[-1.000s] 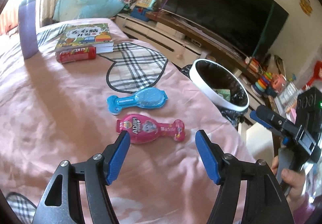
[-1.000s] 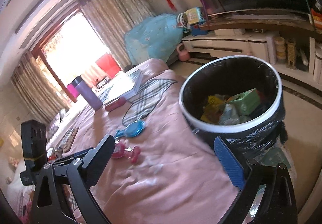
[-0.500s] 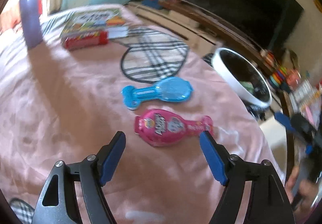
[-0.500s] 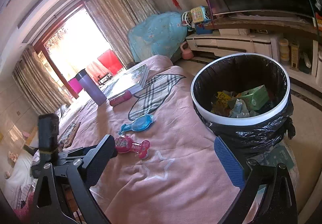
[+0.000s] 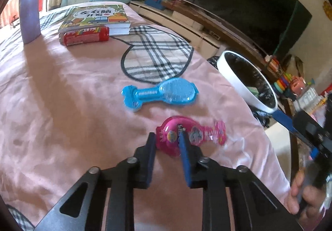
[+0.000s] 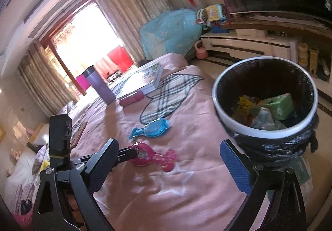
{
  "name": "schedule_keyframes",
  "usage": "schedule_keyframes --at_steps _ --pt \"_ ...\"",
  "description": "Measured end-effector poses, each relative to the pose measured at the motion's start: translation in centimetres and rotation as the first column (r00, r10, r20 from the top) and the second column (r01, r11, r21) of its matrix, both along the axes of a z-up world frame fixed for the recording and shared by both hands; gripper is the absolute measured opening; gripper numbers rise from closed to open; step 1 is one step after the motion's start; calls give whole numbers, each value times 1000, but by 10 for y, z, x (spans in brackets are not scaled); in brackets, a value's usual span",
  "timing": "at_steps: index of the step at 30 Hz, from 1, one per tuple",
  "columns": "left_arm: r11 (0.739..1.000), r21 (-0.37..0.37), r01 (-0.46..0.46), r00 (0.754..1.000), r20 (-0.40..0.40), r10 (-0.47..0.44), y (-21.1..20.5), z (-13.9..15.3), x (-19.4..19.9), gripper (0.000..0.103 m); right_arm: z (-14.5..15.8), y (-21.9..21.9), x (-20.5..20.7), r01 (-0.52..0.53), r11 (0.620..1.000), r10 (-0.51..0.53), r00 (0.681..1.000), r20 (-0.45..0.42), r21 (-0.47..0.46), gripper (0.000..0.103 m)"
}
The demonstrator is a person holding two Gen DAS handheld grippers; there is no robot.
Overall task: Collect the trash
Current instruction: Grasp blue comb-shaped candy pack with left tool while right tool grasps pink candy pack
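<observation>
Your left gripper [image 5: 167,137] has its blue pads drawn in close around the rounded end of the pink wrapper [image 5: 186,134]; the jaws look clamped on it, though the packet's far side seems to rest on the pink bedspread [image 5: 62,106]; your right gripper [image 6: 170,158] stands wide apart and empty, its fingers framing the edge of the bed and the trash bin [image 6: 263,127].

To do this step well, make sure the pads bite the raised bulge rather than only the thin sealed rim, since a flat foil edge is likely to slip out as you lift; raise it straight off the cloth before you swing, so the narrow tail does not drag and catch on the fabric; then carry it across to the bin, which sits just past the bed's edge, and let go only once the packet is over the opening, inside the white rim.

The pink wrapper is glossy and shaped like a bottle or a spoon, broad and round at the held end, tapering to a flared tail that points toward the bin; printed figures show on its face, too blurred to read; it looks light and flimsy. Near it, farther up the bed, lies a blue wrapper [image 5: 159,95] of the same shape, apart from the pink one and untouched; it looks like your next pickup.
</observation>
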State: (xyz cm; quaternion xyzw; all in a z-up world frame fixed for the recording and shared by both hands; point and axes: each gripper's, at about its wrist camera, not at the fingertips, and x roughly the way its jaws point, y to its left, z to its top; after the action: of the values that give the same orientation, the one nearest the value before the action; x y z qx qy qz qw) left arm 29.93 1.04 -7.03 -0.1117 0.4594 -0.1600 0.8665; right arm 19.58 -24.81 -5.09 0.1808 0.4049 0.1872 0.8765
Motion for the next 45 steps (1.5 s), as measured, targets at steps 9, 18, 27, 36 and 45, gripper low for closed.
schedule_keyframes --at_steps 9,18,27,36,45 --pt "999 -8 -34 999 -24 34 42 1 -25 3 -34 48 25 -182 983 178 978 -112 -27 78" --pt "998 13 -68 998 -3 68 48 9 -20 21 -56 58 42 -259 963 241 951 -195 -70 36" --pt "977 198 82 993 73 -98 6 17 32 54 -51 30 2 -258 966 248 948 -197 -24 5" --pt "887 377 267 950 53 -308 -43 -8 70 55 -44 -13 -12 -147 989 143 970 -198 -8 12" --pt "925 291 245 966 14 -260 -33 -6 54 16 -33 8 -4 -212 972 198 971 -137 -96 38"
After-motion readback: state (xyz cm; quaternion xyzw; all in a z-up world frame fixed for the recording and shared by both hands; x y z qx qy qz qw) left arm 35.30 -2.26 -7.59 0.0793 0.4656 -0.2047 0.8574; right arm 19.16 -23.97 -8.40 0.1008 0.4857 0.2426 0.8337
